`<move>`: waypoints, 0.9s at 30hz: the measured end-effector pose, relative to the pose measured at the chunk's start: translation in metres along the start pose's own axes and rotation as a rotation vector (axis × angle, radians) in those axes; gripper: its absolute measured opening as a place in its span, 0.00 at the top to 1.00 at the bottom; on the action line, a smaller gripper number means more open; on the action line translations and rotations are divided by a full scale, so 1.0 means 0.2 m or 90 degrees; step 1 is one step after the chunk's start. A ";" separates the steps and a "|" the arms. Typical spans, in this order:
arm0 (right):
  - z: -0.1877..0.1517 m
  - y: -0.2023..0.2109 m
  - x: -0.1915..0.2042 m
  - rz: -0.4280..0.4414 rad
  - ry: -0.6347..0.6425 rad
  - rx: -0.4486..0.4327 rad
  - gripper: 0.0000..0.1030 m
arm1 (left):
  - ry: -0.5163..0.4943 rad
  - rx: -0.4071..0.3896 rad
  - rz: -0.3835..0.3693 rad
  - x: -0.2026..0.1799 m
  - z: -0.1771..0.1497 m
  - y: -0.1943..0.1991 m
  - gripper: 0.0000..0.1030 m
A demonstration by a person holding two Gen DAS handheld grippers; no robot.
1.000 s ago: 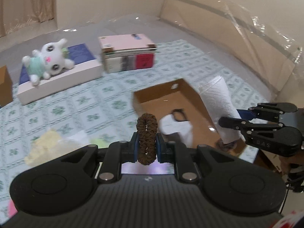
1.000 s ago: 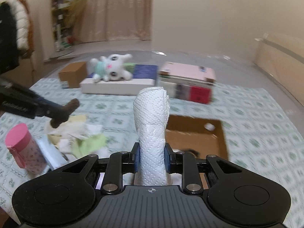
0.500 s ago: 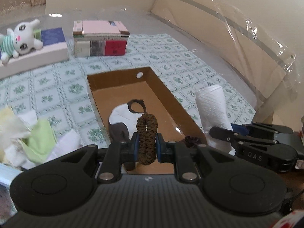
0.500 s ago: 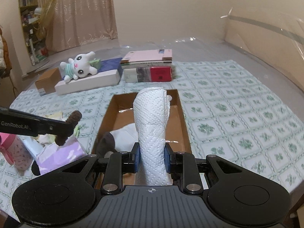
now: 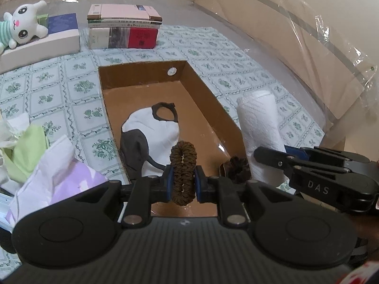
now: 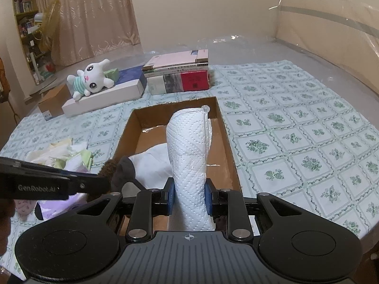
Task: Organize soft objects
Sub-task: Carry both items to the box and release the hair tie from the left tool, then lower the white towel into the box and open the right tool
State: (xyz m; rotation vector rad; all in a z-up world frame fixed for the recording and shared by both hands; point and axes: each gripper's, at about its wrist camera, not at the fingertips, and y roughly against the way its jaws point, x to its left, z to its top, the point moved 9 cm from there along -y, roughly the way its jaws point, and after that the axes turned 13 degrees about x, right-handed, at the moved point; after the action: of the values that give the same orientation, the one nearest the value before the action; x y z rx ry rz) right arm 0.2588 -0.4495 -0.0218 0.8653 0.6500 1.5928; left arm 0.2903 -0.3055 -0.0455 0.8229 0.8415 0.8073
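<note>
Both grippers loaded above the box, releases still to come

The left gripper point(image 5: 182, 184) pinches a brown scrunchie point(image 5: 183, 170) over the near end of the cardboard box point(image 5: 210, 99); the right gripper point(image 6: 188, 200) clamps a white paper towel roll point(image 6: 188, 151) just right of it. The roll hangs close to the box's right wall, so a release there could tip it onto the table point(image 6: 296, 142). The springy scrunchie may bounce off the white garment point(image 5: 154, 127) or cling to a pad.

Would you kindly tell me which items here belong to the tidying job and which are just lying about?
Job: brown scrunchie, paper towel roll, cardboard box, sock, second scrunchie.
Lying about: book stack, plush bunny.
</note>
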 end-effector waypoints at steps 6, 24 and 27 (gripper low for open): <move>0.00 -0.03 0.00 0.004 0.001 0.006 0.75 | 0.006 0.003 0.003 0.01 -0.01 -0.03 0.74; -0.02 -0.05 -0.01 0.009 -0.009 0.012 0.75 | 0.035 -0.012 0.006 0.06 -0.05 0.01 0.65; -0.02 -0.06 0.00 0.015 -0.010 0.012 0.75 | 0.032 -0.015 0.009 0.06 -0.05 0.01 0.65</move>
State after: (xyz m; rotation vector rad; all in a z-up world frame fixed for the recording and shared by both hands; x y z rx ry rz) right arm 0.2618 -0.4470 -0.0343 0.9010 0.6464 1.6020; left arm 0.2860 -0.2913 -0.0528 0.7917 0.8699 0.8514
